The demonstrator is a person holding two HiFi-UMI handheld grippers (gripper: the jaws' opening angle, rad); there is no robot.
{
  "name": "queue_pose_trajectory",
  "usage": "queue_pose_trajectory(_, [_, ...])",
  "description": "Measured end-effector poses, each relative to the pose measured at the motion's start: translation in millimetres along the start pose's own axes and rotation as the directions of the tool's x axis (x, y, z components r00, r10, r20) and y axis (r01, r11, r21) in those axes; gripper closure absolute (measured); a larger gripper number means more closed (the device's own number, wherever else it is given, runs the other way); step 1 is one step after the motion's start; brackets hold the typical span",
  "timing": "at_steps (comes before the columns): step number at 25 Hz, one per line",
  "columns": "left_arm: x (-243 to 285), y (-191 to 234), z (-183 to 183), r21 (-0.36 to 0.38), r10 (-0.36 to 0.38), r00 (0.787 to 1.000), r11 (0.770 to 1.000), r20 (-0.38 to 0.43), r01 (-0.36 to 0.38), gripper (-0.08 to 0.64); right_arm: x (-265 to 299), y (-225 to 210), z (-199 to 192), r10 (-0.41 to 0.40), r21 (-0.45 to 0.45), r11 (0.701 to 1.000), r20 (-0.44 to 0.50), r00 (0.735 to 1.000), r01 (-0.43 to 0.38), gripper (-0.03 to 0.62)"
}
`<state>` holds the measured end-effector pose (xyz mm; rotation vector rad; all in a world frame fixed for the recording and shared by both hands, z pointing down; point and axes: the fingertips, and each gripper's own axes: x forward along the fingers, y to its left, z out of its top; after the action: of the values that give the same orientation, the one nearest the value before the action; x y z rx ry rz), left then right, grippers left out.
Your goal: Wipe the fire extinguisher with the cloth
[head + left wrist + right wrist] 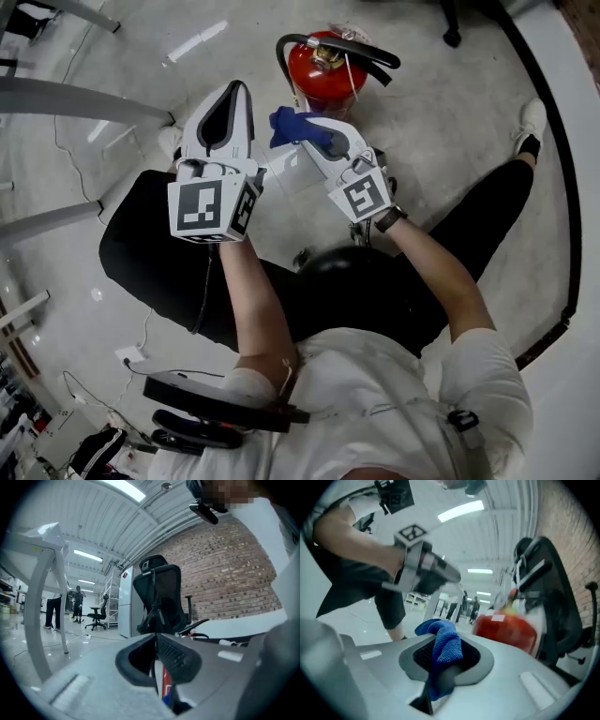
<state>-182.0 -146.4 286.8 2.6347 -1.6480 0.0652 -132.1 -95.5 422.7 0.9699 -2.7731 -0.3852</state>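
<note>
A red fire extinguisher with a black hose stands on the floor ahead of me. In the right gripper view it fills the right middle as a blurred red fire extinguisher. My right gripper is shut on a blue cloth, held just in front of the cylinder's near left side. The cloth bunches out between that gripper's jaws. My left gripper hangs left of the cloth, jaws shut and holding nothing. Seen from its own camera, the left gripper points past a black office chair.
I sit with my legs spread on a glossy grey floor. White table legs run along the left. A chair base shows at the top right. A brick wall and several distant people lie beyond.
</note>
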Motion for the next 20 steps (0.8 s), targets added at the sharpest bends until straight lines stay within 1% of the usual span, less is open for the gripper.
queue_pose_trajectory(1, [1.0,-2.2,3.5,0.002,0.001,1.000,1.000,0.007,-0.001,0.554,-9.6,-14.9,29.2,-0.021,-0.041,0.999,0.053,0.998,0.023,0.522])
queue_pose_trajectory(2, [1.1,-3.8,6.4,0.002,0.003,1.000,1.000,0.014,-0.003,0.554,-19.0,-31.2,53.5,-0.055,-0.059,0.996,0.093,0.994,0.061,0.523])
queue_pose_trajectory(3, [0.6,-4.9,8.5,-0.002,0.007,1.000,1.000,0.019,-0.007,0.554,-26.7,-48.1,71.5,-0.099,-0.053,0.993,0.117,0.988,0.106,0.522])
queue_pose_trajectory(4, [-0.3,-5.4,10.1,-0.010,0.015,1.000,1.000,0.024,-0.015,0.554,-31.4,-64.0,81.4,-0.140,-0.032,0.989,0.117,0.983,0.144,0.522])
queue_pose_trajectory(5, [-1.1,-5.3,11.6,-0.021,0.026,0.999,0.999,0.031,-0.026,0.554,-32.2,-76.4,81.7,-0.161,-0.009,0.987,0.086,0.983,0.162,0.522])
queue_pose_trajectory(6, [-1.8,-4.8,13.3,-0.031,0.039,0.998,0.999,0.040,-0.038,0.554,-29.2,-83.5,74.3,-0.152,-0.002,0.988,0.036,0.988,0.152,0.520])
queue_pose_trajectory(7, [-2.1,-4.5,14.5,-0.041,0.052,0.997,0.998,0.049,-0.050,0.554,-24.2,-85.2,65.6,-0.120,-0.028,0.992,0.001,0.993,0.120,0.520])
queue_pose_trajectory(8, [-1.8,-5.1,14.6,-0.049,0.060,0.997,0.997,0.054,-0.057,0.555,-20.4,-82.5,59.9,-0.080,-0.085,0.993,-0.008,0.997,0.079,0.522])
queue_pose_trajectory(9, [-0.3,-7.1,13.3,-0.051,0.061,0.997,0.997,0.054,-0.058,0.554,-19.6,-76.2,55.7,-0.039,-0.163,0.986,-0.007,0.999,0.038,0.522])
queue_pose_trajectory(10, [2.2,-9.9,11.1,-0.048,0.056,0.997,0.997,0.049,-0.054,0.554,-21.0,-67.2,50.1,-0.001,-0.255,0.967,-0.013,1.000,-0.003,0.522])
queue_pose_trajectory(11, [4.9,-12.5,8.6,-0.041,0.051,0.998,0.998,0.039,-0.049,0.554,-22.8,-55.5,39.8,0.040,-0.357,0.933,-0.037,0.999,-0.050,0.522])
queue_pose_trajectory(12, [6.8,-14.2,6.0,-0.032,0.049,0.999,0.998,0.024,-0.048,0.554,-23.7,-41.3,22.0,0.084,-0.451,0.885,-0.081,0.993,-0.111,0.523])
queue_pose_trajectory(13, [7.4,-14.6,3.2,-0.022,0.053,0.999,0.998,0.002,-0.053,0.554,-23.3,-26.0,-3.3,0.129,-0.518,0.835,-0.140,0.982,-0.183,0.522])
queue_pose_trajectory(14, [7.1,-13.9,-0.1,-0.011,0.062,0.998,0.998,-0.024,-0.062,0.554,-21.8,-11.4,-33.7,0.171,-0.552,0.794,-0.201,0.965,-0.255,0.523])
queue_pose_trajectory(16, [7.7,-10.0,-8.3,0.003,0.085,0.994,0.996,-0.063,-0.085,0.554,-17.9,14.5,-99.4,0.232,-0.572,0.727,-0.317,0.920,-0.380,0.523])
queue_pose_trajectory(18, [11.5,-5.3,-18.7,0.003,0.100,0.992,0.995,-0.082,-0.100,0.554,-13.5,37.6,-167.4,0.256,-0.583,0.657,-0.425,0.868,-0.479,0.523])
queue_pose_trajectory(19, [14.2,-2.8,-24.3,0.004,0.106,0.990,0.994,-0.090,-0.106,0.554,-11.3,46.9,-200.7,0.256,-0.576,0.632,-0.476,0.842,-0.518,0.523])
queue_pose_trajectory(20, [16.7,-0.2,-29.6,0.004,0.113,0.989,0.994,-0.099,-0.114,0.554,-10.5,54.2,-232.0,0.250,-0.557,0.621,-0.526,0.813,-0.552,0.523])
